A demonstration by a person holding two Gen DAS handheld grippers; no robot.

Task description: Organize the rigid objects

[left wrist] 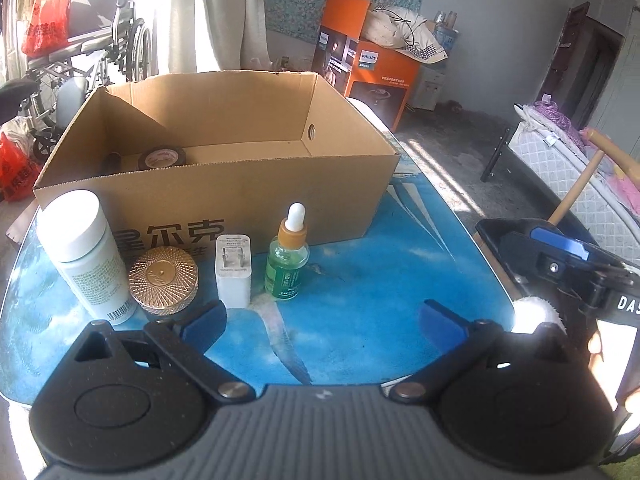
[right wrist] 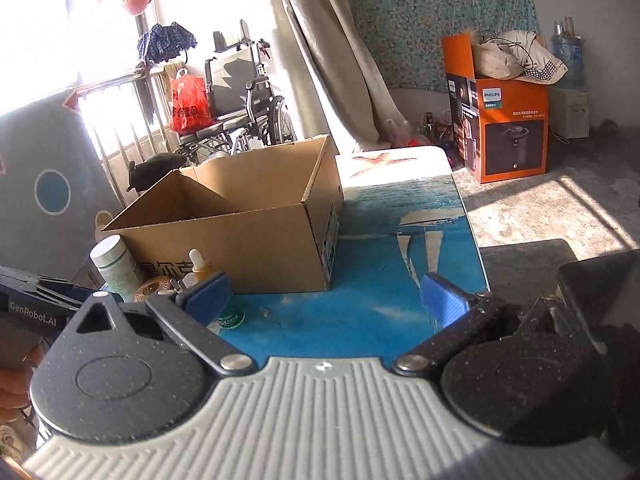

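Note:
An open cardboard box stands on the blue table, with a tape roll inside at its left. In front of it stand a white bottle, a round gold jar, a white charger plug and a green dropper bottle. My left gripper is open and empty, just short of the plug and dropper. My right gripper is open and empty, right of the row; the box, white bottle and dropper bottle show past its left finger.
An orange Philips box stands on the floor behind the table. A wheelchair and red bags are by the window. A bed is at the right. The right gripper's body is at the table's right edge.

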